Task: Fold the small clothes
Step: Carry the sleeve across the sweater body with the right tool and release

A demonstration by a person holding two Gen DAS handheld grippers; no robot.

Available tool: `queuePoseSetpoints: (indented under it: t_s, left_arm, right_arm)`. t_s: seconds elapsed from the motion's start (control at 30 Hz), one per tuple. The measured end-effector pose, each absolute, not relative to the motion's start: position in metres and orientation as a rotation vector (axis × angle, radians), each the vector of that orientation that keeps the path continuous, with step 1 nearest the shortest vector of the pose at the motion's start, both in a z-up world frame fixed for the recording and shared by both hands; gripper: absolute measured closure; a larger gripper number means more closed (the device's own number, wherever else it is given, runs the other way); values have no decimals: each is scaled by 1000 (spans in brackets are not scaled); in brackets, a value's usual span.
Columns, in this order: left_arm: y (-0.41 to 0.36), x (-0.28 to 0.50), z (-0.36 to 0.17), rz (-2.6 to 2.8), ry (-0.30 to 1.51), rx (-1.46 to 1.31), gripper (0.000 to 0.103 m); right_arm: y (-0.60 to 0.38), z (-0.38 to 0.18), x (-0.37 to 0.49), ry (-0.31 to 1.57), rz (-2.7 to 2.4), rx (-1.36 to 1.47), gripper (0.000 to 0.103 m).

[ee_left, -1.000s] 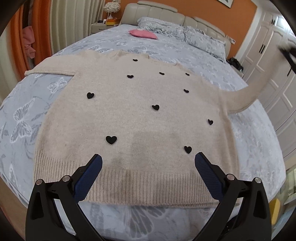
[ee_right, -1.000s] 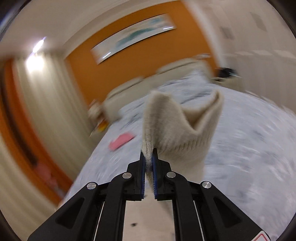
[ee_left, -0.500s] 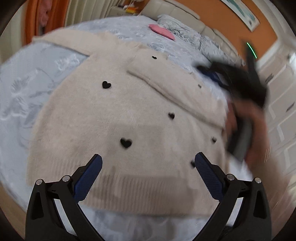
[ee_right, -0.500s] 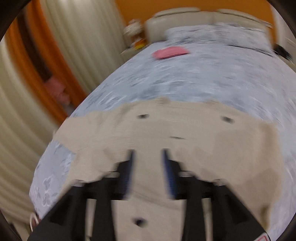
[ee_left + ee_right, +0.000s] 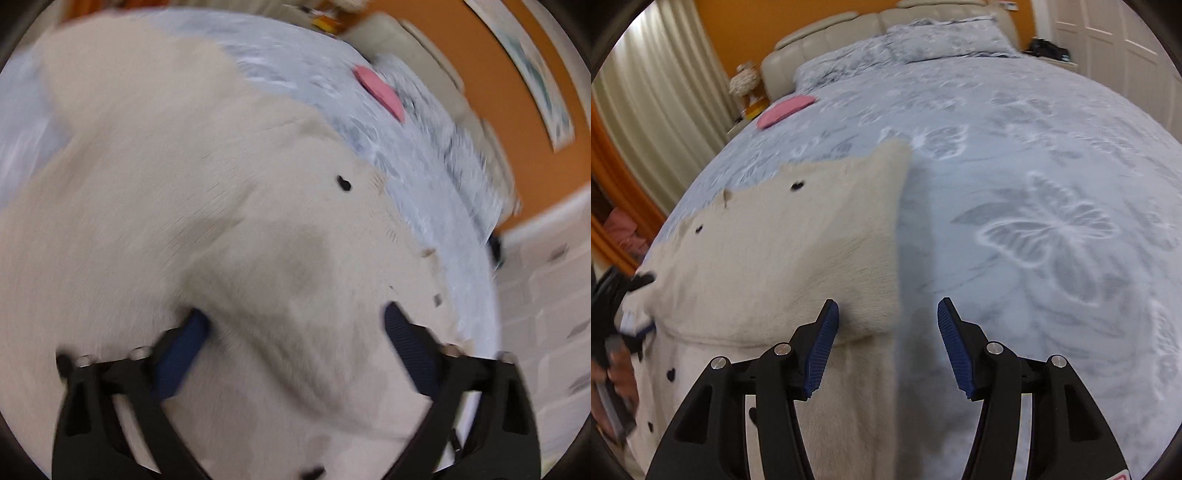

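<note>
The cream sweater (image 5: 768, 258) lies flat on the bed (image 5: 1034, 184), collar toward the headboard, one sleeve folded across its chest. Both tongs, left (image 5: 291, 343) and right (image 5: 886, 343), gape wide and hold nothing; a pink pillow (image 5: 785, 110) lies beyond.

sweater (image 5: 783, 258): 1
black hearts on it (image 5: 797, 185): 5 I can make out
pink thing up by the pillows (image 5: 785, 110): 1
pillows (image 5: 945, 40): 2, I think
bed (image 5: 1034, 184): 1
tongs: 2, left (image 5: 293, 328) and right (image 5: 888, 321)

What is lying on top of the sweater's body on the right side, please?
The sweater's own sleeve is folded across it, resting on the knit. It hides whatever hearts lie beneath. Both the right gripper and the left gripper are open above it.
</note>
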State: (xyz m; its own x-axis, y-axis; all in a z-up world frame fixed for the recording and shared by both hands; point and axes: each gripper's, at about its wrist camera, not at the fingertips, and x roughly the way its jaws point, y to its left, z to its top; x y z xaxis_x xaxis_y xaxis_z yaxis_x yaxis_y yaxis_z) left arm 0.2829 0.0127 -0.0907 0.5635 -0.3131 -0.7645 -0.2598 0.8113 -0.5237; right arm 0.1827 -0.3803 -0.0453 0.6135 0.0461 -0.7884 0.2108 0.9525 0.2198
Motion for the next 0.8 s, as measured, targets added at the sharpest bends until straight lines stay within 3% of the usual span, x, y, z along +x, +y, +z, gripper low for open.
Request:
queuePoseSetpoints:
  t_s: [0.03, 0.07, 0.1, 0.13, 0.2, 0.33, 0.43, 0.53, 0.63, 0.8]
  left_arm:
    - [8, 290, -89, -36, 999, -611, 46]
    - [7, 298, -86, -30, 1004, -580, 60]
    - [10, 302, -82, -31, 995, -576, 68]
    - [16, 303, -77, -32, 977, -583, 84]
    - [27, 306, -64, -65, 917, -622, 88]
    - [38, 302, -49, -82, 856, -635, 84]
    - [37, 300, -76, -63, 953, -623, 56]
    - [33, 286, -91, -57, 987, -591, 50]
    - [28, 279, -82, -88, 945, -584, 34]
    - [20, 297, -58, -88, 895, -621, 33]
  right_arm:
    - [-374, -56, 188, 912, -84, 302, 48]
    - [-370, -58, 192, 913, -54, 302, 55]
    - [-365, -65, 196, 908, -36, 302, 78]
    - [-363, -64, 197, 899, -29, 305, 83]
    - [-364, -44, 193, 812, -12, 344, 86]
    - [-372, -21, 183, 732, -30, 390, 86]
    - [-377, -59, 196, 901, -81, 372, 82]
    - [-383, -65, 189, 896, -79, 417, 69]
    - [-389, -58, 188, 883, -87, 449, 53]
    - [-400, -57, 204, 881, -103, 537, 44]
